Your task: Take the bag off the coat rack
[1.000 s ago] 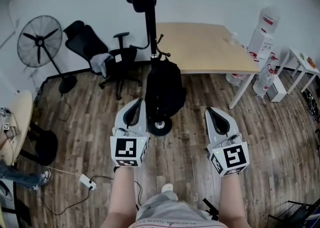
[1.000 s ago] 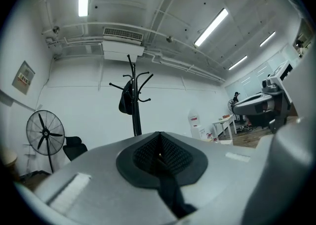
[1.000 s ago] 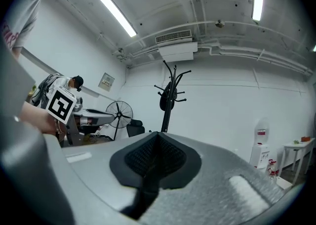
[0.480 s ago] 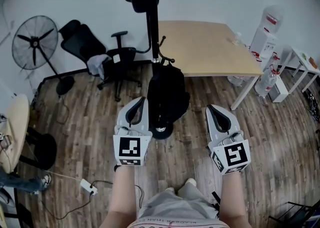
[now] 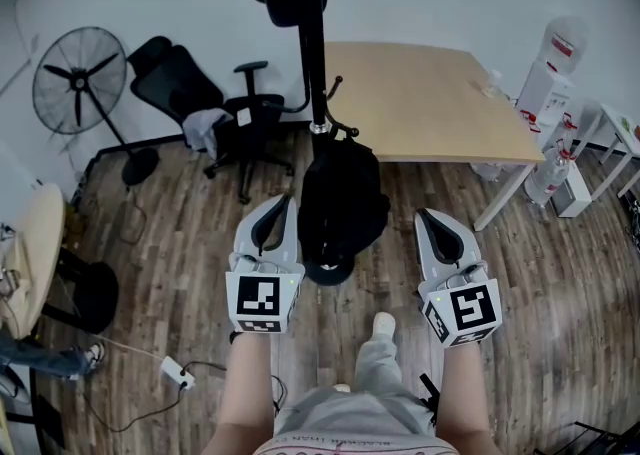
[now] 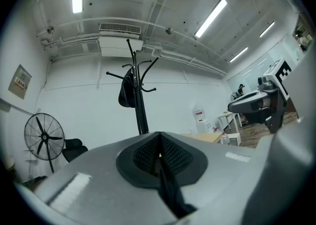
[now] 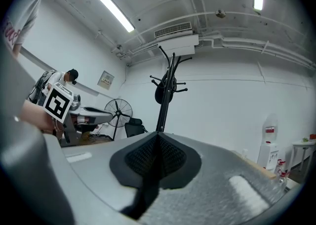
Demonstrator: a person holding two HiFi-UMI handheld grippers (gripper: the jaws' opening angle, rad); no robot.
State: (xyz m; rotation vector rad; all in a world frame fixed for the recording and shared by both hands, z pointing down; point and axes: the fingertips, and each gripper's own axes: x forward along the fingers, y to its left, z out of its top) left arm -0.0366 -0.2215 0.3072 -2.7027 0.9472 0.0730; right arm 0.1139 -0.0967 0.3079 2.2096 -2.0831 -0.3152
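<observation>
Jaws pressed together and empty on both my left gripper (image 5: 280, 205) and right gripper (image 5: 424, 218), flanking black backpack (image 5: 342, 198) low on coat rack (image 5: 312, 63). Only head view shows it. My gripper views catch just upper dark bag (image 6: 127, 93) on the hooks. Desk (image 5: 430, 103) edge close right of rack, office chair (image 5: 200, 103) left, wood floor (image 5: 180, 233) open around.

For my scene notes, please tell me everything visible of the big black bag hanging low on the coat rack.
The black bag looks like a soft, matte fabric backpack, well filled. It hangs upright from a low hook of the coat rack, against the pole, its bottom just over the round base. Only the rack seems to touch it.
</observation>
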